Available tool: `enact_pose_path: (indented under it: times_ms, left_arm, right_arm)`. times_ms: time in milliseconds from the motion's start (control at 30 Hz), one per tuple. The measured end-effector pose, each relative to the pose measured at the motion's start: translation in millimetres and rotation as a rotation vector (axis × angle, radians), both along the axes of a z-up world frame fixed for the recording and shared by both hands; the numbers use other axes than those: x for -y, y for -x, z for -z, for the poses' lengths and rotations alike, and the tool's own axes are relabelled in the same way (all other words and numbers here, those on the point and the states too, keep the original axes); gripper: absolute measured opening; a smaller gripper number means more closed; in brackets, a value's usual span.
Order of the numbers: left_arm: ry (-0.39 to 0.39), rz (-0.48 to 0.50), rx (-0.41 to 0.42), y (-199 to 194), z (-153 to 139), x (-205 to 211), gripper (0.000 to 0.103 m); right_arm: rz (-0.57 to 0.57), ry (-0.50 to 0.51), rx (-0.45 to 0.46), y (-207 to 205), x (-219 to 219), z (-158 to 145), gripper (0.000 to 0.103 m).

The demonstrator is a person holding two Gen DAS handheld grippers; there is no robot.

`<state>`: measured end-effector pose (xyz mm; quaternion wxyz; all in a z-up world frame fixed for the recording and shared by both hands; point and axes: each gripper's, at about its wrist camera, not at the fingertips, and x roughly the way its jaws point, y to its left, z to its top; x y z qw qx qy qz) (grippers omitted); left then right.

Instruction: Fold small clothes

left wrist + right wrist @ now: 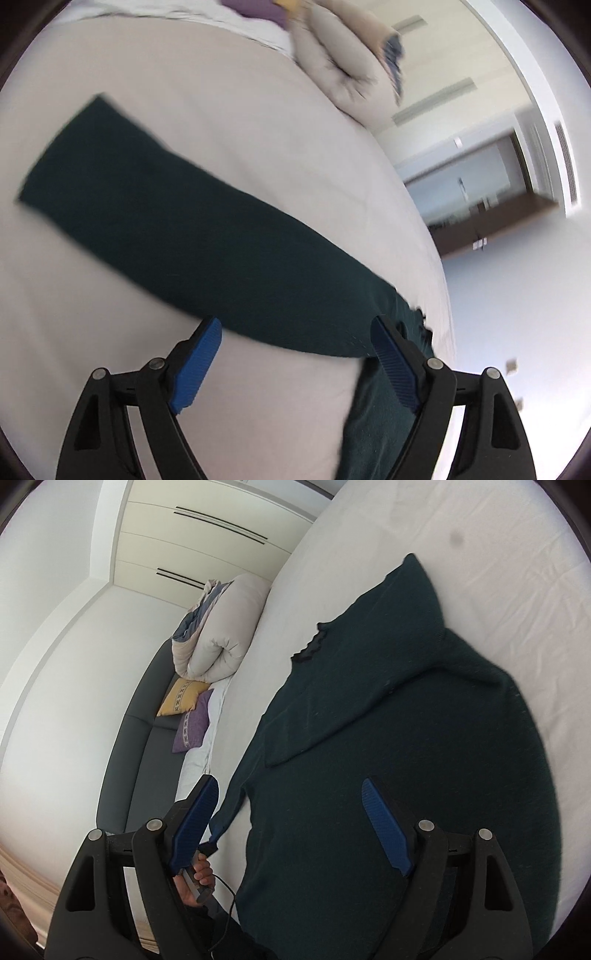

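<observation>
Dark green sweater (388, 738) flat on the white bed (498, 572), one sleeve (166, 206) folded across; left gripper (295, 328) and right gripper (288, 786) both wide apart, empty, above it.

Dark green sweater (388, 738) flat on white bed (498, 572); right gripper (291, 823) fingers apart above it.

Both grippers' fingers (207, 347) (384, 827) apart.

Sweater (388, 738) on bed (498, 572) — flat
</observation>
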<state>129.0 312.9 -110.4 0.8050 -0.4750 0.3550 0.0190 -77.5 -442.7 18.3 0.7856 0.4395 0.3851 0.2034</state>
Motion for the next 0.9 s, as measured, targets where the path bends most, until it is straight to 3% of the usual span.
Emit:
enact_pose_path:
  times_ms: [67, 167, 267, 300, 400, 500, 533, 600, 633, 667, 700, 800, 900]
  left_arm:
    - [0.102, -0.115, -0.005, 24, 15, -30, 0.084]
    - [0.250, -0.177, 0.015, 32, 29, -49, 0.084]
    - [0.333, -0.269, 0.032, 29, 35, -55, 0.096]
    - [0.355, -0.304, 0.047, 27, 38, -58, 0.101]
    - [0.383, -0.403, 0.016, 16, 42, -65, 0.103]
    - [0.391, -0.410, 0.042, -2, 45, -72, 0.100]
    - [0.400, -0.412, 0.037, -6, 47, -76, 0.095]
    - [0.428, -0.390, 0.036, -14, 54, -80, 0.046]
    - [0.447, -0.377, 0.028, -17, 58, -81, 0.035]
    - [0.442, -0.369, 0.018, -19, 59, -83, 0.019]
    - [0.401, -0.362, 0.012, -20, 54, -82, 0.012]
    - [0.208, -0.296, 0.037, -28, 15, -66, 0.007]
    - [-0.069, -0.077, 0.104, -60, -48, -6, 0.007]
  right_arm:
    - [-0.021, -0.017, 0.012, 0, -20, -9, 0.080]
    - [-0.053, -0.036, 0.014, 0, -50, -18, 0.080]
    - [-0.077, -0.045, 0.027, 5, -75, -28, 0.080]
    - [-0.085, -0.051, 0.029, 7, -83, -30, 0.080]
    - [-0.104, -0.045, 0.028, 14, -100, -36, 0.080]
    - [-0.109, -0.047, 0.023, 21, -109, -40, 0.080]
    - [-0.108, -0.046, 0.020, 23, -108, -40, 0.080]
    - [-0.106, -0.044, 0.017, 28, -108, -39, 0.080]
    - [-0.104, -0.047, 0.014, 29, -106, -38, 0.080]
    - [-0.102, -0.048, 0.011, 30, -104, -36, 0.080]
    - [-0.098, -0.046, 0.009, 32, -102, -35, 0.080]
    - [-0.077, -0.058, 0.009, 33, -94, -30, 0.080]
    - [-0.049, -0.074, 0.006, 30, -82, -23, 0.080]
